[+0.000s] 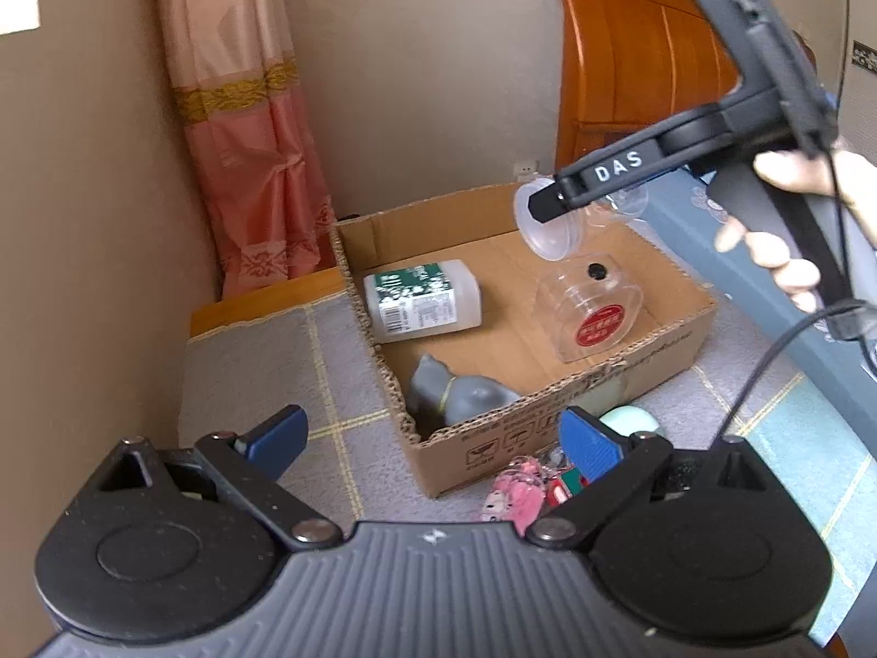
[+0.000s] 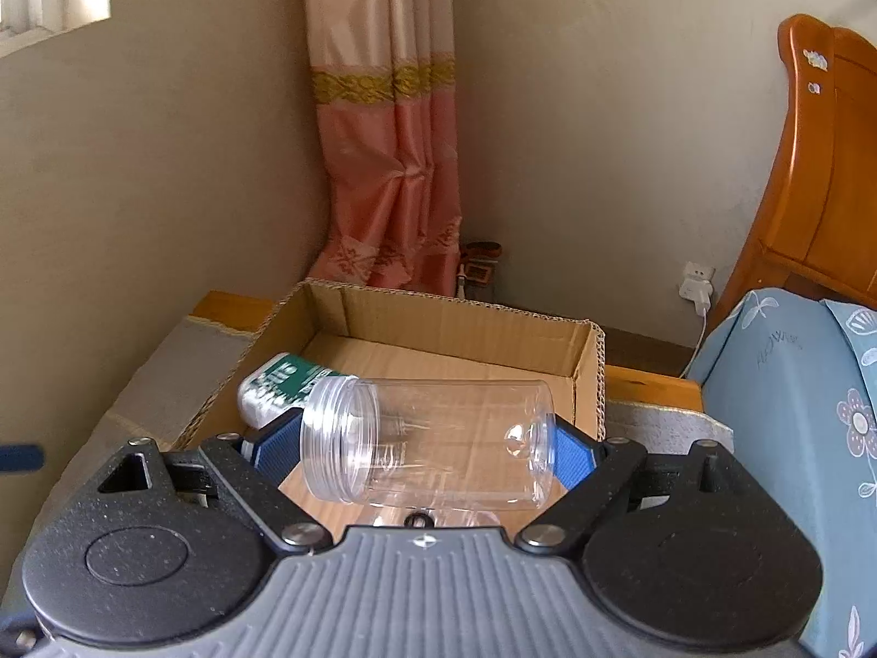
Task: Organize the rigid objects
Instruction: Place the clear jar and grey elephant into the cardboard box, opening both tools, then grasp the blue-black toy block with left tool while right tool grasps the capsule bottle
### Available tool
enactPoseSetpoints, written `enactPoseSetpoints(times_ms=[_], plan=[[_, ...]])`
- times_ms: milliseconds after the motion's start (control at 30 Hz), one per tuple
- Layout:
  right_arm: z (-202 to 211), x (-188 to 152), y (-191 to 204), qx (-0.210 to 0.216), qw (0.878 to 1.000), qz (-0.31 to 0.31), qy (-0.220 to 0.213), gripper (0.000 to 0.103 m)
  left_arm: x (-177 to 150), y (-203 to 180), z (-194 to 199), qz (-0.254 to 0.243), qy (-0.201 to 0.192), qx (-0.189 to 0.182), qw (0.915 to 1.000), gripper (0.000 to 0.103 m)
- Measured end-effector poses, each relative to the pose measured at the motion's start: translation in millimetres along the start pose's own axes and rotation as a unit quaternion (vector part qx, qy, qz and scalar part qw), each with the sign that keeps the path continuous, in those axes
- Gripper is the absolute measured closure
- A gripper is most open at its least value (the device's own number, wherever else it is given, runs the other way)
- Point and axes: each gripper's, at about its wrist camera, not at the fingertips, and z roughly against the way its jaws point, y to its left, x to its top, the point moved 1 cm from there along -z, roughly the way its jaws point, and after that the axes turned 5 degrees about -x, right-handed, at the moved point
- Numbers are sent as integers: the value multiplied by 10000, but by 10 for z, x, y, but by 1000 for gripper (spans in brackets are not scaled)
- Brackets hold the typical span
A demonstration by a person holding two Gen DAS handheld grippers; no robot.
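Observation:
An open cardboard box (image 1: 553, 400) sits on a grey mat. Inside lie a white bottle with a green label (image 1: 422, 300), a clear tub with a red round label (image 1: 589, 313) and a grey cat figurine (image 1: 457, 396). My right gripper (image 2: 427, 449) is shut on a clear plastic jar (image 2: 433, 438) held sideways above the box; it shows in the left wrist view too (image 1: 548, 222). My left gripper (image 1: 433, 444) is open and empty, low in front of the box's near corner.
A pink toy (image 1: 518, 491), a red-green item (image 1: 564, 485) and a pale green round object (image 1: 630, 421) lie on the mat (image 1: 257, 378) by the box front. A blue floral bed cover (image 2: 789, 417), wooden headboard (image 2: 822, 175), curtain (image 2: 389, 126) and walls surround.

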Motion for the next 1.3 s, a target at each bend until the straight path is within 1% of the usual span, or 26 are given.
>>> enactPoseSetpoints(times_ms=[67, 100, 133, 267, 433, 667, 833, 1067, 1200, 1300], plan=[[-78, 17, 8, -82, 9999, -90, 27, 9, -18, 39, -7, 63, 4, -14, 10000, 5], [-115, 20, 11, -98, 9999, -93, 52, 3, -31, 56, -13, 96, 9, -3, 10000, 5], [-140, 18, 15, -123, 9999, -88, 71, 0, -42, 69, -17, 115, 16, 9, 9999, 5], [-158, -23, 18, -112, 9998, -84, 104, 0, -72, 81, -41, 132, 63, 13, 9999, 5], [-79, -81, 19, -83, 9998, -129, 134, 0, -112, 10, -5, 97, 39, 7, 9999, 5], [135, -260, 32, 29, 9997, -244, 94, 0, -186, -116, 105, 46, -20, 136, 9999, 4], [333, -528, 51, 22, 9995, -300, 75, 0, -305, -211, 193, 10, -131, 353, 9993, 4], [576, -1123, 105, -1, 9989, -459, 116, 0, -558, -343, 217, 84, -101, 531, 9985, 4], [681, -1468, 165, 29, 9979, -611, 202, 0, -670, -412, 240, 110, -85, 517, 9986, 4], [743, -1674, 241, -83, 9979, -620, 194, 0, -744, -466, 260, 61, -105, 537, 9985, 4]])
